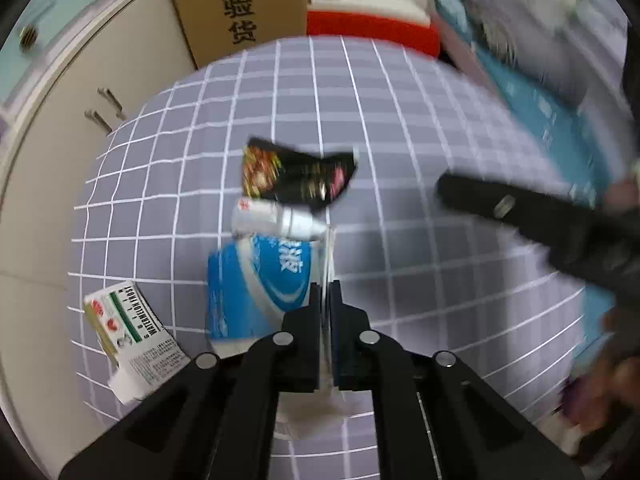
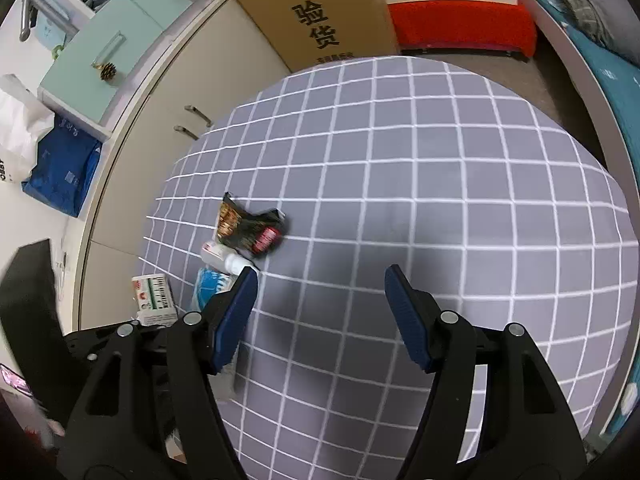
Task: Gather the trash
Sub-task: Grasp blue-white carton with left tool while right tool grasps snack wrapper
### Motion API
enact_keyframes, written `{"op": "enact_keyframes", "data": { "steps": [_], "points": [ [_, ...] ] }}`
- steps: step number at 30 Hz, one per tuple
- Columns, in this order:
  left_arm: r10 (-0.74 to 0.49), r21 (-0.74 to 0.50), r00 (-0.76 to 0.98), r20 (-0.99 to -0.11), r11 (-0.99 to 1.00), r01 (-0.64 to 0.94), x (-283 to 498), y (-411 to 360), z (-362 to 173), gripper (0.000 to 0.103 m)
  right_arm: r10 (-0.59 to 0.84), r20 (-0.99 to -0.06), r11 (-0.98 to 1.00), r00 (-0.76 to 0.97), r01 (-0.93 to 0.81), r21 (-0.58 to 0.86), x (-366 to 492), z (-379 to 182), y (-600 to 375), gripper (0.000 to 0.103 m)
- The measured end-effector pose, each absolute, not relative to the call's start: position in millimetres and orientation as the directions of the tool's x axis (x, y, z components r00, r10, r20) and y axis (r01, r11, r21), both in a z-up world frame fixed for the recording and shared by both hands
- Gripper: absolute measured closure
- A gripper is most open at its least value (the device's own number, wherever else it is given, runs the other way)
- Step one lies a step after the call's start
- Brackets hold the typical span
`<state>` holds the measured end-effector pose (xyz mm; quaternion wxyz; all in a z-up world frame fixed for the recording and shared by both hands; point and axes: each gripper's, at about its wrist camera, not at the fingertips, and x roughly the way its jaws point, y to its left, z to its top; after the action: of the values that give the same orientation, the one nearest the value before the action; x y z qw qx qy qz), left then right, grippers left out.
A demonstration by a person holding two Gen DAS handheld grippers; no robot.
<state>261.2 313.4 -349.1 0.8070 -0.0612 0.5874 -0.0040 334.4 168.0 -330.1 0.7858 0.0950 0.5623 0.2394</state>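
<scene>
Trash lies on a grey grid-patterned cloth (image 1: 400,128): a black snack wrapper (image 1: 298,176) (image 2: 250,226), a small white bottle (image 1: 276,216) (image 2: 224,258), a blue-and-white packet (image 1: 256,280) (image 2: 212,282) and a green-striped white medicine box (image 1: 128,320) (image 2: 154,298). My left gripper (image 1: 327,286) is shut on a thin clear plastic edge at the blue packet's right side. My right gripper (image 2: 320,272) stands open above bare cloth, just right of the pile, with nothing between its fingers. In the left wrist view it shows as a blurred black shape (image 1: 520,208) at the right.
A tall cardboard box (image 2: 320,20) and a red stool (image 2: 460,28) stand beyond the cloth's far edge. Beige cabinet doors (image 2: 160,148) run along the left. A blue bed edge (image 1: 540,112) borders the right. A blue bag (image 2: 64,172) sits at far left.
</scene>
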Motion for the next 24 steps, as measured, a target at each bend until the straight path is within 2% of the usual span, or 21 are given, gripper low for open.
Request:
{"op": "enact_keyframes", "data": {
  "steps": [6,9,24],
  "points": [
    [-0.167,-0.262,0.418,-0.893,0.948,-0.181,264.4,353.6,-318.6,0.099,0.496,-0.838,0.852,0.226,-0.313,0.42,344.6,-329.1,194.2,0.037],
    [-0.175,-0.296,0.446,-0.878,0.93,-0.216,267.3,368.6,-313.3,0.099,0.497,-0.841,0.846,0.215,-0.335,0.415,349.9,-331.8,207.8,0.037],
    [-0.075,-0.24,0.443,-0.894,0.913,-0.331,281.4,393.0,-336.9,0.099,0.52,-0.841,0.77,0.148,-0.507,0.387,372.8,-365.3,271.3,0.038]
  ]
}}
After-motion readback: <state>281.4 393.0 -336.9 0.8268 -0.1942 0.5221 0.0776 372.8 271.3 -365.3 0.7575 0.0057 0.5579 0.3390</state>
